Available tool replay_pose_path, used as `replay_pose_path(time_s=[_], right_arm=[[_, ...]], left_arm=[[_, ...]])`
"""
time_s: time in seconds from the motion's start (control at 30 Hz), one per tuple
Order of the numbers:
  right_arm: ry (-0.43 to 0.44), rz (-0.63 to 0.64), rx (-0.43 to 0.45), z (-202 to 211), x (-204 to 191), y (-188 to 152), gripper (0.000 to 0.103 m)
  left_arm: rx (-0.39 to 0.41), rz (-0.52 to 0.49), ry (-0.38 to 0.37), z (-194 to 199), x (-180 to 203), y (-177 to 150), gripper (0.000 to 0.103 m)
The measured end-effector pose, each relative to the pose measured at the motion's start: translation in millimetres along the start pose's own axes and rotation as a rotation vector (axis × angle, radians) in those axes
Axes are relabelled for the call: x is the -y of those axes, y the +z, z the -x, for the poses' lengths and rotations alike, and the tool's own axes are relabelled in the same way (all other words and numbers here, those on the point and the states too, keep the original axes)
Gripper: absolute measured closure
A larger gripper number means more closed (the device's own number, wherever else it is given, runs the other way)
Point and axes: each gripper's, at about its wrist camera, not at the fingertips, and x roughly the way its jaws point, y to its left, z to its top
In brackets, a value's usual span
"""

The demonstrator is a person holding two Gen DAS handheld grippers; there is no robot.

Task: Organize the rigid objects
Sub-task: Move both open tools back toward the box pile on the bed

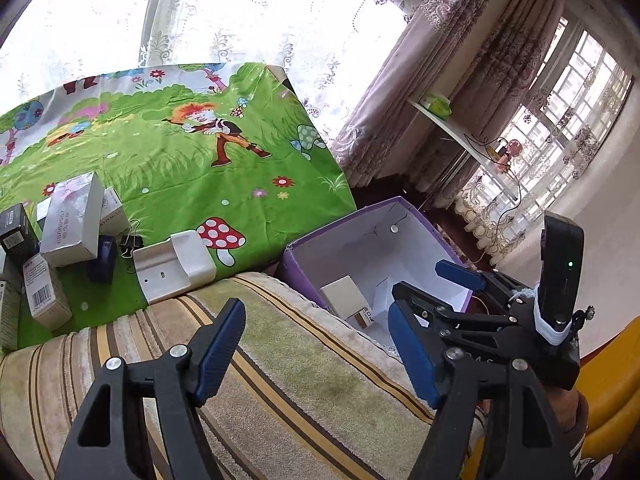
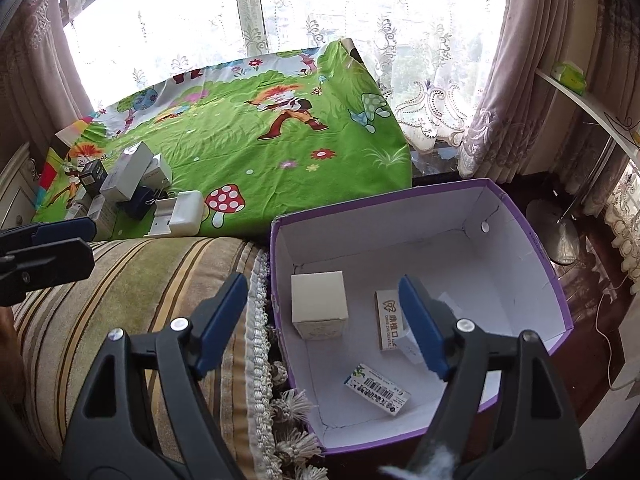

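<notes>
Left gripper: jaws apart, nothing between them, hovering over the striped cushion. Right gripper: jaws likewise apart and empty, poised above the near-left rim of the purple box, which already holds three small cartons. Remaining items sit in a pile on the green cloth, at about 10 o'clock from the left gripper, beyond the cushion edge. Nearest piece is the white holder, at roughly 11 o'clock, long axis running 8-to-2 o'clock in the left view. From the right gripper the same holder lies at 10 o'clock, farther off. Judgement: left arm is nearer; the box lies at its 1 o'clock.
</notes>
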Motion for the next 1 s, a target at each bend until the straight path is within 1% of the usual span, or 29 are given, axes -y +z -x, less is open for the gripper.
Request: replay_pose_path(time_s=[0.1, 0.27, 0.37, 0.47, 0.57, 0.67, 0.8, 1.0], right_arm=[[0.023, 0.006, 0.013, 4, -7, 4, 0.021], [0.082, 0.003, 0.025, 7, -20, 10, 0.021], [0.081, 0.02, 0.033, 9, -29, 11, 0.021], [0.099, 0.048, 0.026, 8, -39, 12, 0.021], [0.133, 0.058, 0.018, 6, -46, 11, 0.021], [0.142, 0.063, 0.006, 4, -52, 13, 0.021], [0.157, 0.078, 0.004, 4, -63, 19, 0.021], [0.176, 0.105, 0.022, 7, -82, 39, 0.02]], left_arm=[[0.023, 0.008, 0.037, 8, -8, 1, 0.029], [0.051, 0.032, 0.066, 21, -27, 3, 0.031], [0.078, 0.062, 0.078, 32, -43, 5, 0.031], [0.095, 0.087, 0.142, 44, -64, 9, 0.031], [0.102, 0.13, 0.213, 55, -94, 12, 0.031], [0.101, 0.177, 0.282, 66, -126, 13, 0.031], [0.09, 0.256, 0.334, 77, -168, 12, 0.031], [0.06, 0.284, 0.408, 86, -212, 17, 0.031]])
